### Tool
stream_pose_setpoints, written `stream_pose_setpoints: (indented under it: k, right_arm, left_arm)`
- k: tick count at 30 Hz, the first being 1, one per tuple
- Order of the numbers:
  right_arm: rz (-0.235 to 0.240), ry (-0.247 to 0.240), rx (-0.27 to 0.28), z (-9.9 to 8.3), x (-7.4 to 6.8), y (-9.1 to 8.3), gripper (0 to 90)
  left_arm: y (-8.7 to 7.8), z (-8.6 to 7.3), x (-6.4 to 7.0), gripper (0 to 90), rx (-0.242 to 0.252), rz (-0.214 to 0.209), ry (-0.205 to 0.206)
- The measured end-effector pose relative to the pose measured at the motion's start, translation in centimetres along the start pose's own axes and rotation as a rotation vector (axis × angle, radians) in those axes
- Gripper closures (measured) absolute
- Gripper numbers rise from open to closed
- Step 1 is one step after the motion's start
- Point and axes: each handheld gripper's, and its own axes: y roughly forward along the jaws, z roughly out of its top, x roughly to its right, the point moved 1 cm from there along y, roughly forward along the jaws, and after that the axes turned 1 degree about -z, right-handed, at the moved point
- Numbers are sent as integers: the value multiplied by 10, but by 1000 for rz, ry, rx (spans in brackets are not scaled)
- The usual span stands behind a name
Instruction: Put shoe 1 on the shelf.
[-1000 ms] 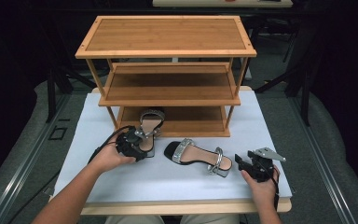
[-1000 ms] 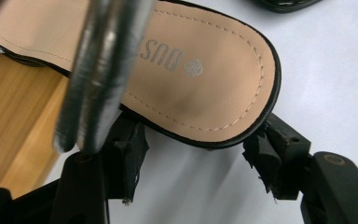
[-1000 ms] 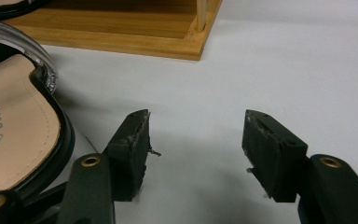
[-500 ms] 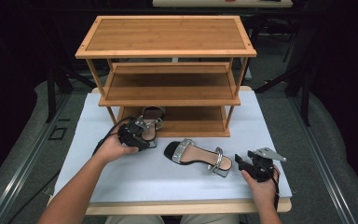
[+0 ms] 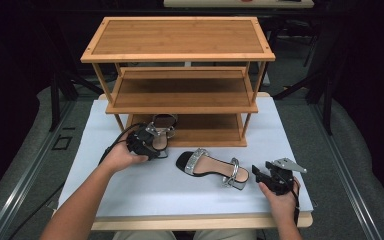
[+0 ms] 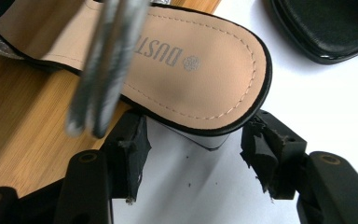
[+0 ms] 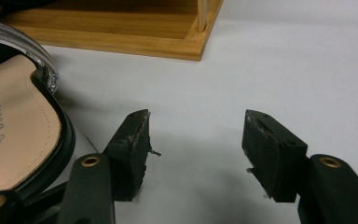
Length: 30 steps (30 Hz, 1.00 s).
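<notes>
Sandal [image 5: 163, 125], heel end: now resting half on the rack's bottom shelf [image 5: 205, 131], carried forward from the mat. Left gripper [image 5: 147, 142]: jaws parted around the heel, released. Right gripper [image 5: 270, 175]: spread, empty, beside second sandal [image 5: 211, 167] awaiting shelving.

Matt wooden rack [image 5: 180, 55]; glossy-edged sandal [image 6: 196, 70]

It looks like a lab or recording studio: a table [image 5: 290, 130] under a white sheet stands on grey carpet [image 5: 40, 130], dark all around, with black stand legs [image 5: 62, 87] and floor rails [image 5: 15, 185] beside it.
</notes>
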Motion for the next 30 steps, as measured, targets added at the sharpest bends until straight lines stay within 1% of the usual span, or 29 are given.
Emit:
stream_pose_setpoints:
  k: [1,2,3,4,5,6,7,9,11,12,14,19,21,22,24,25,26,27,28,29,30]
  right_arm:
    - [-1,0,-1,0,0,0,412]
    - [-1,1,-2,0,0,0,412]
    - [0,1,-1,0,0,0,412]
    - [1,1,-1,0,0,0,412]
    - [0,0,-2,0,0,0,412]
    - [0,0,-2,0,0,0,412]
    - [0,0,-1,0,0,0,412]
    - [0,3,-1,0,0,0,412]
    - [4,1,-2,0,0,0,412]
    - [4,1,-2,0,0,0,412]
    - [1,-1,3,0,0,0,412]
    - [1,-1,1,0,0,0,412]
    - [2,-3,1,0,0,0,412]
    - [2,-4,-3,0,0,0,412]
    - [4,-3,-3,0,0,0,411]
    - [5,-3,-3,0,0,0,411]
    - [5,-3,-3,0,0,0,411]
    - [5,-3,-3,0,0,0,410]
    - [5,-3,6,0,0,1,408]
    - [0,-9,-5,1,-1,0,407]
    - [1,-17,-5,2,-1,-1,407]
  left_arm:
    - [-2,0,-2,419,16,-2,-8]
    - [-5,1,-4,421,35,5,-21]
    - [-8,1,-6,459,54,9,-35]
    - [-9,0,-8,528,68,15,-44]
    - [-8,-2,-9,560,61,10,-50]
    - [-8,-2,-10,565,54,14,-48]
    - [-8,-3,-11,561,67,7,-66]
    - [-7,-3,-11,548,73,4,-86]
    - [-6,-3,-10,543,73,7,-96]
    - [-6,-2,-10,544,74,21,-97]
    - [-6,-2,-10,543,73,18,-112]
    - [-6,-2,-9,527,73,32,-114]
    - [-6,-2,-8,529,77,32,-113]
    - [-6,-3,-7,527,78,22,-117]
    - [-8,-4,-4,520,88,19,-115]
    - [-9,-5,-1,518,103,4,-134]
    - [-9,-5,-1,517,103,4,-134]
    - [-10,-9,4,516,104,10,-136]
    - [-12,-12,7,516,100,4,-135]
    - [-14,-15,10,513,107,3,-143]
    - [-17,-18,13,509,123,-5,-161]
